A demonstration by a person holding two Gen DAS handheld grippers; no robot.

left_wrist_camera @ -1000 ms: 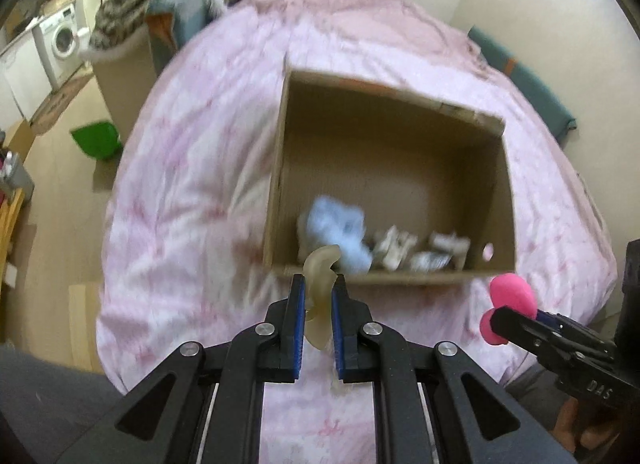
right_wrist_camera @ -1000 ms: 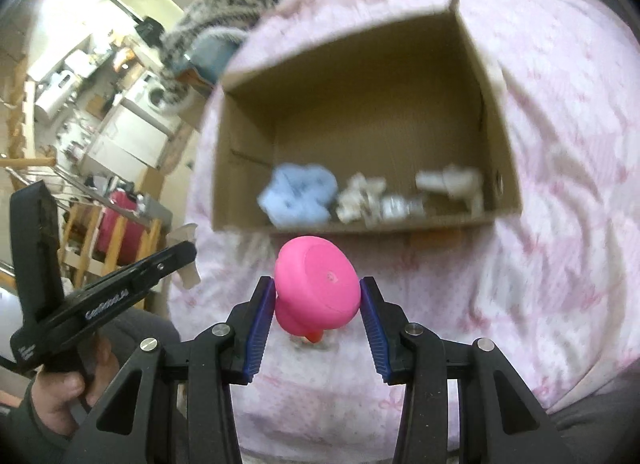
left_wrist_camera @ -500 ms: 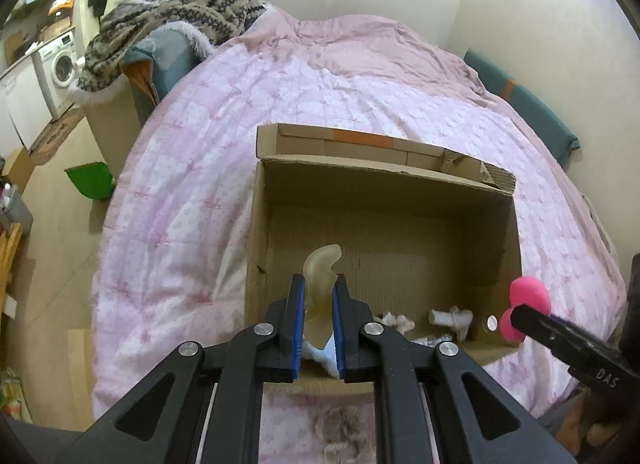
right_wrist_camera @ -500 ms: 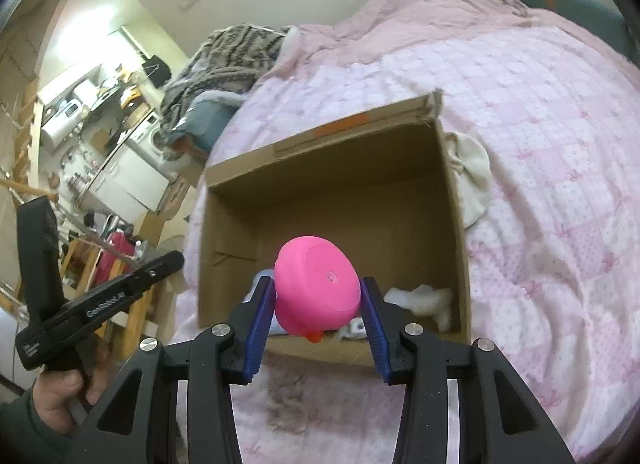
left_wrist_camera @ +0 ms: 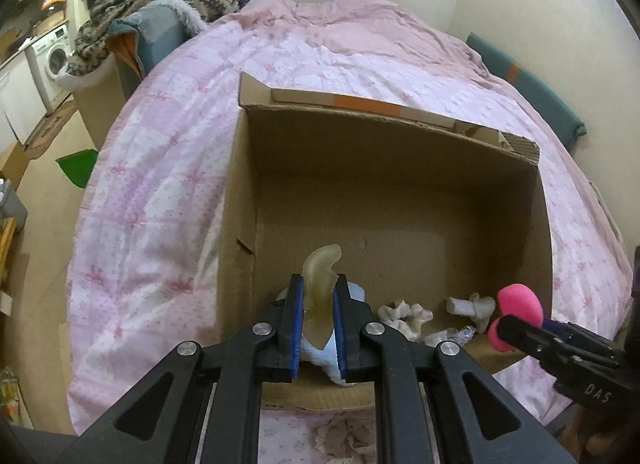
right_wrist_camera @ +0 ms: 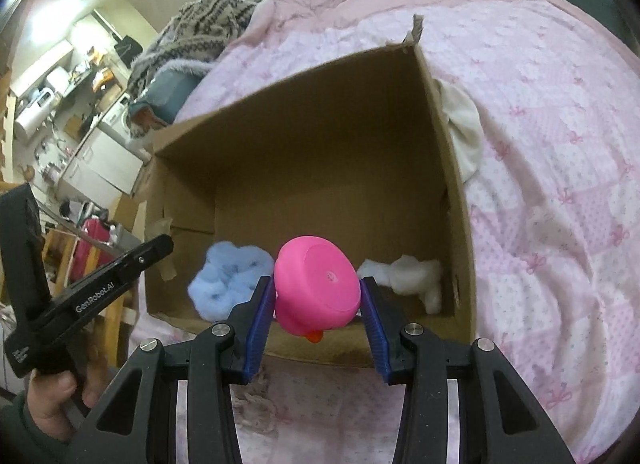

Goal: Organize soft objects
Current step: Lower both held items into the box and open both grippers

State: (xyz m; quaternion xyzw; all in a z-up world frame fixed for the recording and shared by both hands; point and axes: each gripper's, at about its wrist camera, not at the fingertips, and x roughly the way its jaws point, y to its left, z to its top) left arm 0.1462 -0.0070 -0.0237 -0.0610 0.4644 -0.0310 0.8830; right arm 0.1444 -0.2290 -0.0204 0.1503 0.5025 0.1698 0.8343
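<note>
On a pink quilt (left_wrist_camera: 168,192) sat a cardboard box (left_wrist_camera: 400,168). The left gripper (left_wrist_camera: 318,318) pinched a pale curved toy (left_wrist_camera: 320,284); the right gripper (right_wrist_camera: 318,304) squeezed a pink toy (right_wrist_camera: 316,284).

Two wrist views, close above one box
Each looks forward past its claw into the open brown cardboard box (left_wrist_camera: 400,168) (right_wrist_camera: 320,136), shared by both.

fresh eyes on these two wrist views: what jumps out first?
The pink rubber duck clamped in the right gripper, hanging over the near edge of the open cardboard box on the pink quilt. Next, the pale yellowish curved toy pinched in the left gripper, also above the box. Inside, a blue fluffy ball lies near left and a white plush piece near right.
</note>
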